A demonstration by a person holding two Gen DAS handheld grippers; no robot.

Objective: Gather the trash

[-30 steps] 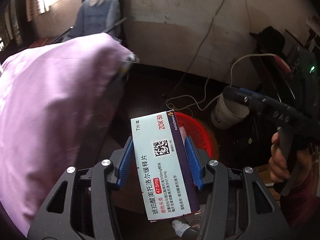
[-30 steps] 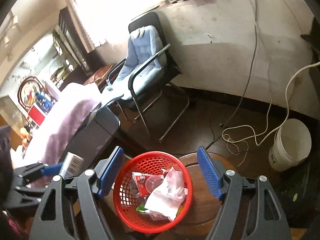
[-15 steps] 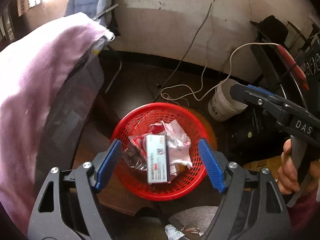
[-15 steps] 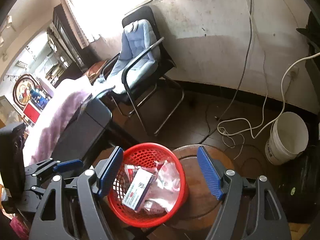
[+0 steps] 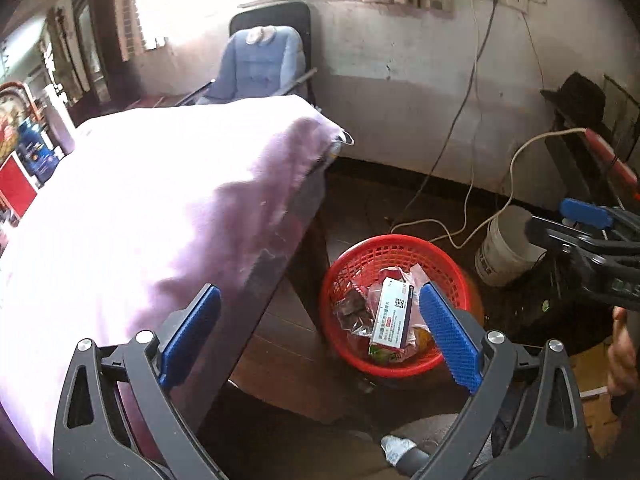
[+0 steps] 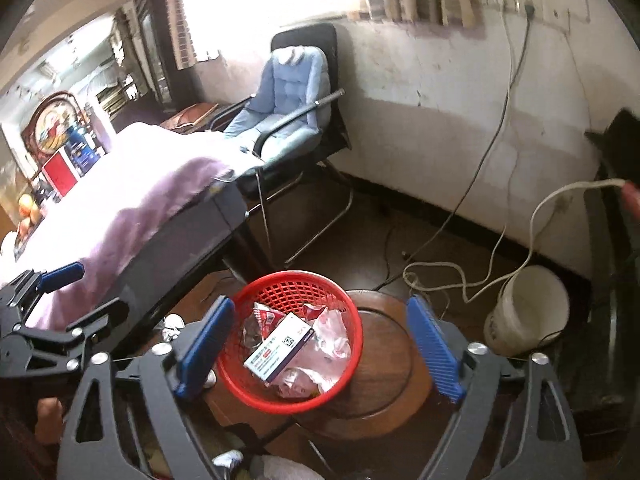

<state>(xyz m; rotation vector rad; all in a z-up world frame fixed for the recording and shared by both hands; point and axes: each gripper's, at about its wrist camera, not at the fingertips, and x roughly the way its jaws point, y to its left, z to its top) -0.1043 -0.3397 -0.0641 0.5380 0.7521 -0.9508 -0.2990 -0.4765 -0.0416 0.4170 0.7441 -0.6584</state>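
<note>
The medicine carton (image 5: 391,317) lay in the red mesh basket (image 5: 362,254), tilted on top of crumpled plastic wrappers (image 6: 328,330), its printed face and code square upward. The basket stood on a round wooden stool (image 6: 390,354) beside the desk (image 5: 276,280) draped in a lilac cloth (image 5: 160,208).

The left tool (image 5: 320,336) had just been opening and stood spread wide with nothing between its blue pads (image 5: 448,340). The right tool (image 6: 318,354) had likewise just widened and held nothing, with the basket in view beyond its tips.

The carton looked light, thin-walled and easily crushed; it would best be pinched across its two long narrow sides with gentle pressure. The wrappers looked soft, slippery and almost weightless, best gathered at a bunched fold. The basket seemed stiff yet light, so its rim would be the place to take it, and a knock could tip it.
</note>
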